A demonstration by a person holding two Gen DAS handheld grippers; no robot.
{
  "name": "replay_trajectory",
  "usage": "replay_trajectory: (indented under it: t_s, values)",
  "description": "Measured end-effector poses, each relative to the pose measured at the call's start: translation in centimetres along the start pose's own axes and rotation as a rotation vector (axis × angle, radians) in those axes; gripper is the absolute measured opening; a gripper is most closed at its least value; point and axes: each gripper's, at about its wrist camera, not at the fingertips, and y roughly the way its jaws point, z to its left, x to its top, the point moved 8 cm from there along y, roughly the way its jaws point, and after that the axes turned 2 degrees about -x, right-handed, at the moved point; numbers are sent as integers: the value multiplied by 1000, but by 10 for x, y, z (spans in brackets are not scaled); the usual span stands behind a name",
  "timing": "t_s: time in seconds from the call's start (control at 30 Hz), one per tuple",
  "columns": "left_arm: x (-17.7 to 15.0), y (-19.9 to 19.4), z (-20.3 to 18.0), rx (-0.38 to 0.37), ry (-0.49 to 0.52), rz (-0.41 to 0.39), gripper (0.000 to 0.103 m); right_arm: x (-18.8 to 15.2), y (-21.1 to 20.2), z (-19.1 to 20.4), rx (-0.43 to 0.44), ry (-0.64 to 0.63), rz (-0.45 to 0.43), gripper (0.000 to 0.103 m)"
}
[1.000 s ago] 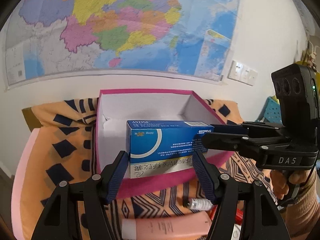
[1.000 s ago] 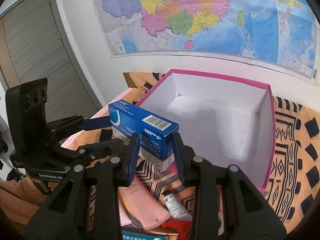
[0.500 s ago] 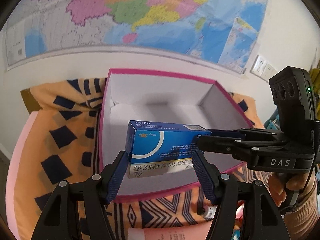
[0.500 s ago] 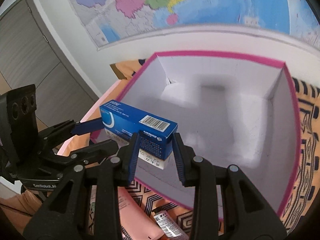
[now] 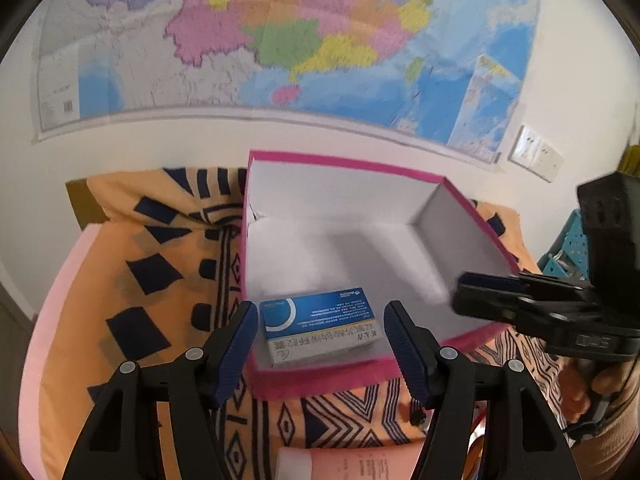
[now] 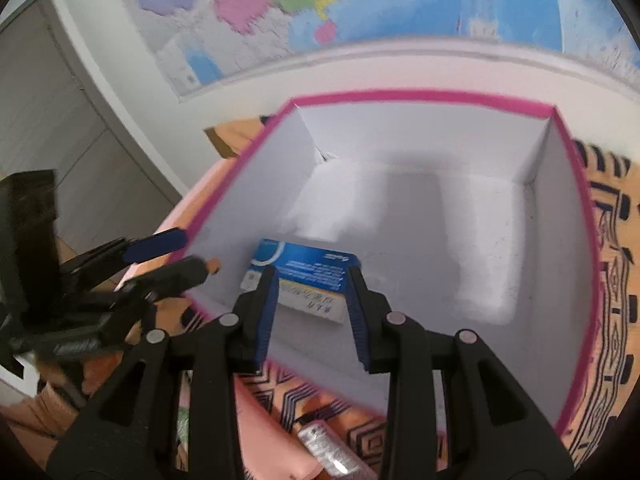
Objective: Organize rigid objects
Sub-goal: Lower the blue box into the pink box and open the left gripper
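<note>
A blue and white medicine box [image 5: 318, 326] lies on the floor of the pink cardboard box [image 5: 344, 164], in its near left corner. It also shows in the right wrist view [image 6: 308, 280]. My left gripper [image 5: 318, 340] is open, its fingers apart on either side of the medicine box and above the near wall. My right gripper [image 6: 312, 312] is open just above the medicine box, over the pink box [image 6: 424, 96]. The right gripper also shows at the right of the left wrist view [image 5: 520, 300].
The pink box stands on an orange patterned cloth [image 5: 160, 280] on a table against a white wall with a map [image 5: 280, 40]. A pink tube [image 5: 344, 464] and a small bottle [image 6: 332, 452] lie in front of the box. A door [image 6: 48, 120] is at left.
Both grippers held the medicine box above the pink box, carried it in and lowered it. Both have now opened and the medicine box rests on the pink box's floor.
</note>
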Motion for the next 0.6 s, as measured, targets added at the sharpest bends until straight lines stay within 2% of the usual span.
replay_trajectory:
  t_s: [0.13,0.3,0.47,0.6]
  values:
    - [-9,-17,-4,-25,33,-38,70,-18,-30,19,39,-42,-35,39]
    - [-34,-20,-5,-10,71,1,72,-53,-53,25,65,-50,-26,44]
    - [-66,-16,2,-11,52,60,72,-85,-54,15,25,-10,34,44]
    - [-84,-22,-4,-50,49,83,72,-99,-66,2,-6,40,20,44]
